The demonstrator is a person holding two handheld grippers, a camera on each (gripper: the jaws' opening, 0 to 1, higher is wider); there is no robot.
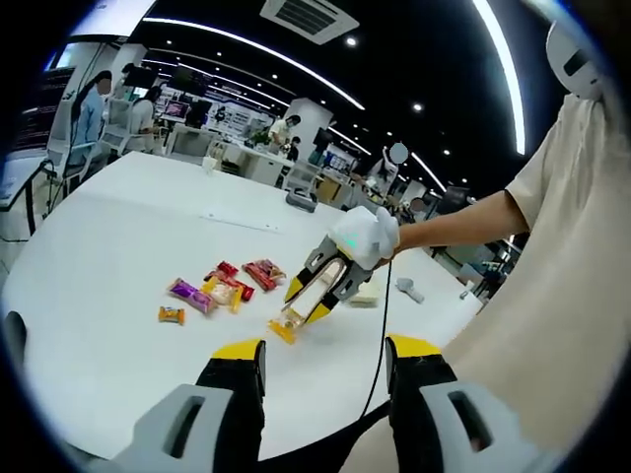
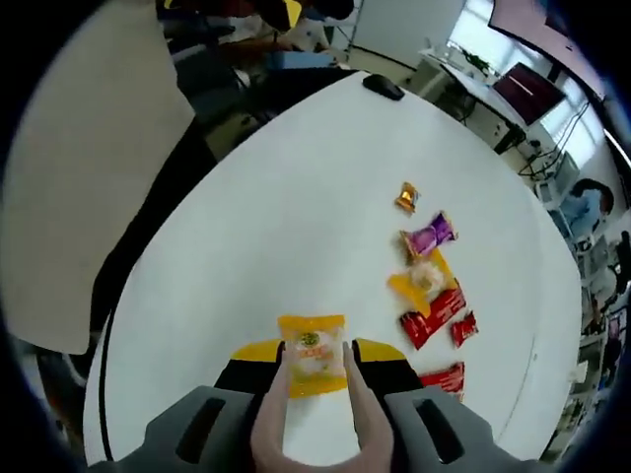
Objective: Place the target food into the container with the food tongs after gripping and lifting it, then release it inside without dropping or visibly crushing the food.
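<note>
Snack packet (image 2: 312,353), yellow, sits pinched in the tongs (image 2: 314,414) our right gripper (image 2: 314,367) squeezes, above bare white table (image 2: 296,217). Other wrappers (image 2: 431,286) lie beside; the table edge runs well apart. Our left gripper (image 1: 325,355) hovers with jaws wide.

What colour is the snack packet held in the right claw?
Yellow-orange with a clear middle: the snack packet in the right claw, best in the right gripper view.
</note>
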